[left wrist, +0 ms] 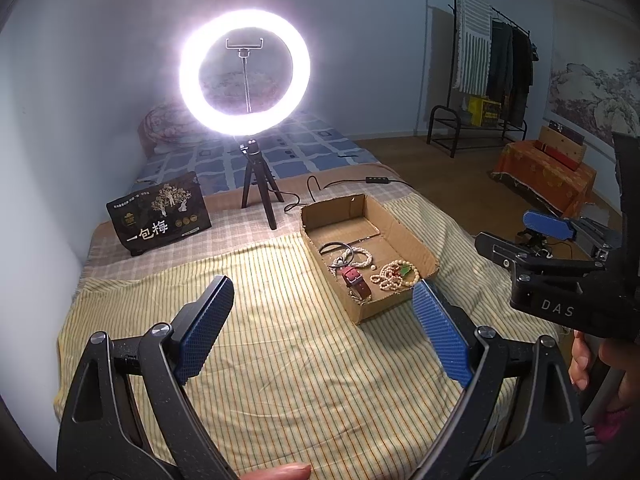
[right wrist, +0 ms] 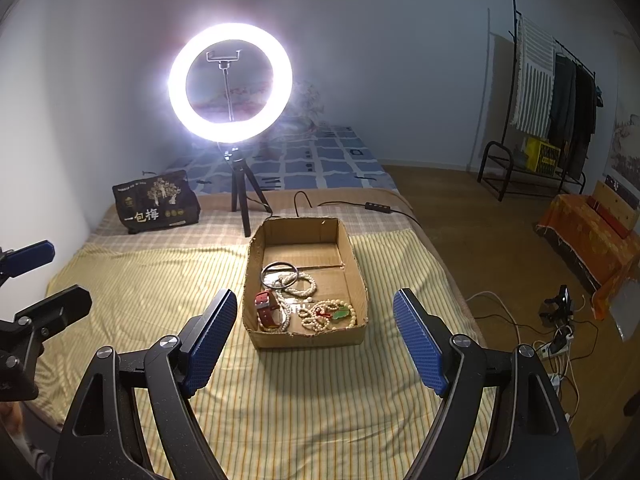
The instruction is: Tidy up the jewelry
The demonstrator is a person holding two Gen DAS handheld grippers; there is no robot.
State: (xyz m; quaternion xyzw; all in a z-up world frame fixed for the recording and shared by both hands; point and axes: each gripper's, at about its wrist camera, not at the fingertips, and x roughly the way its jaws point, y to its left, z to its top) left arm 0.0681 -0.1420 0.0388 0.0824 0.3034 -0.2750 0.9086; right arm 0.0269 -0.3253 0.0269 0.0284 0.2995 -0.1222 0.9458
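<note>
All the jewelry lies inside the cardboard box (right wrist: 306,280) on the striped cloth (right wrist: 160,300) of the bed; no piece shows on the cloth outside it. In the box there is a dark ring (right wrist: 279,274), a white bead bracelet (right wrist: 304,286), a watch with a red strap (right wrist: 267,309) and a beige bead necklace with a green pendant (right wrist: 332,316). They are crowded in the near half and touch or overlap each other; the far half of the box is bare.

The right gripper (right wrist: 314,340) has its fingers wide apart and holds nothing. The box is directly ahead between its fingers, with its long axis running away from the gripper, so this one is nearer and better aligned. The left gripper (left wrist: 324,320) is also wide and empty; for it the box (left wrist: 360,240) lies ahead and to the right, turned at an angle.

This scene could fit jewelry already collected in the box, or jewelry waiting there to be sorted out; the pictures do not settle which.

The beads are tangled, and I cannot tell for sure where one string ends. The near wall of the box may hide some small pieces.
</note>
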